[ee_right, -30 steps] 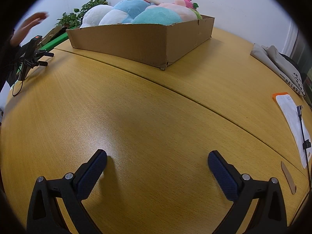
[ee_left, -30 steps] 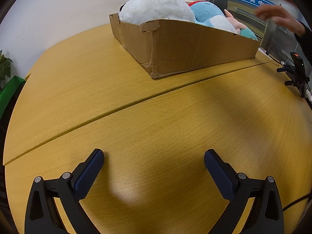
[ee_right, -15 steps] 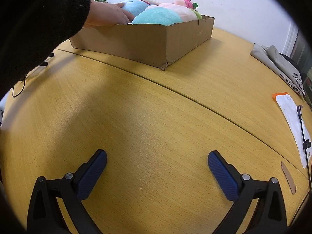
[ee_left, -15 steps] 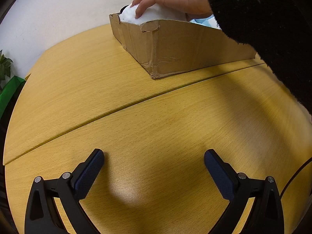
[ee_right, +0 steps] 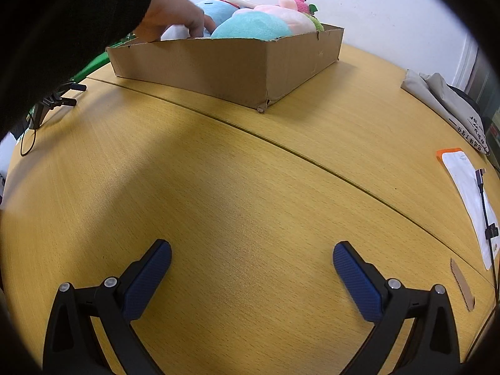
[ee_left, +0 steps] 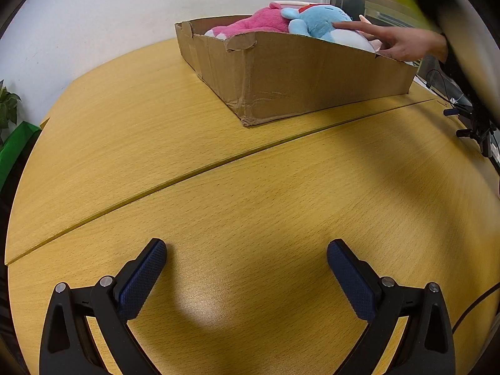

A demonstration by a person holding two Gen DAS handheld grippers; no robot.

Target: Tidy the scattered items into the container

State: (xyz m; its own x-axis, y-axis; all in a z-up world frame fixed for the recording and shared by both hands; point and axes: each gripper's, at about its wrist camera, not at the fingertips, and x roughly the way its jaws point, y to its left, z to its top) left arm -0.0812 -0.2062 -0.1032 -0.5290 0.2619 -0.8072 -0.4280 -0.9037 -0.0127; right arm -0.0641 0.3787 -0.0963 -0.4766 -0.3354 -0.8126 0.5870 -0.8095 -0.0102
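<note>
A shallow cardboard box (ee_left: 297,75) (ee_right: 225,68) stands at the far side of the wooden table, with several plush toys inside: a pink one (ee_left: 259,23), a blue one (ee_left: 322,20) and a teal one (ee_right: 250,26). A person's hand (ee_left: 397,42) (ee_right: 175,18) in a black sleeve reaches into the box among the toys. My left gripper (ee_left: 247,259) is open and empty, low over bare tabletop well short of the box. My right gripper (ee_right: 251,261) is likewise open and empty over bare wood.
A small black tripod stand (ee_left: 475,128) (ee_right: 47,106) with a cable sits near the table edge. White paper with an orange border (ee_right: 468,193) and folded grey cloth (ee_right: 443,100) lie at the right. A green plant (ee_left: 9,106) stands beyond the left edge.
The large white plush at the box's near end is gone from the left wrist view, exposing the pink toy. The person's hand has shifted toward the blue toy. Neither gripper has moved.
</note>
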